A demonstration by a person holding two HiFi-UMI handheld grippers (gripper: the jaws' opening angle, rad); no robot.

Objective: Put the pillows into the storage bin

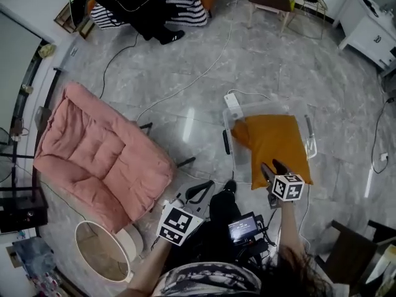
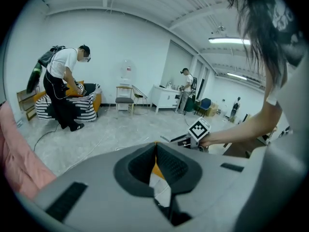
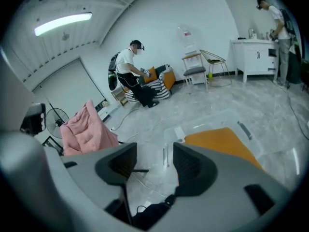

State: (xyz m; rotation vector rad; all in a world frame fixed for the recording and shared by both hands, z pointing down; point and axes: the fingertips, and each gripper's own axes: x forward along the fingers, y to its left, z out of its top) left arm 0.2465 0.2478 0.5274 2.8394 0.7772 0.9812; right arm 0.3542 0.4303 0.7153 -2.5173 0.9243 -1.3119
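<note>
An orange pillow (image 1: 273, 142) lies in the clear storage bin (image 1: 231, 121) on the grey floor, filling most of it. My right gripper (image 1: 272, 169) hovers over the pillow's near edge, jaws open, nothing between them. In the right gripper view the open gripper (image 3: 154, 159) points at the floor left of the pillow (image 3: 223, 142) and the bin (image 3: 203, 124). My left gripper (image 1: 199, 192) is low at the centre, left of the bin. Its jaw tips meet in the left gripper view, so that gripper (image 2: 155, 148) is shut and empty.
A pink padded lounge chair (image 1: 102, 156) fills the left side, with a round beige basket (image 1: 102, 252) in front of it. A white power strip (image 1: 233, 102) and cables lie behind the bin. A person (image 1: 148, 5) bends over a striped sofa at the back.
</note>
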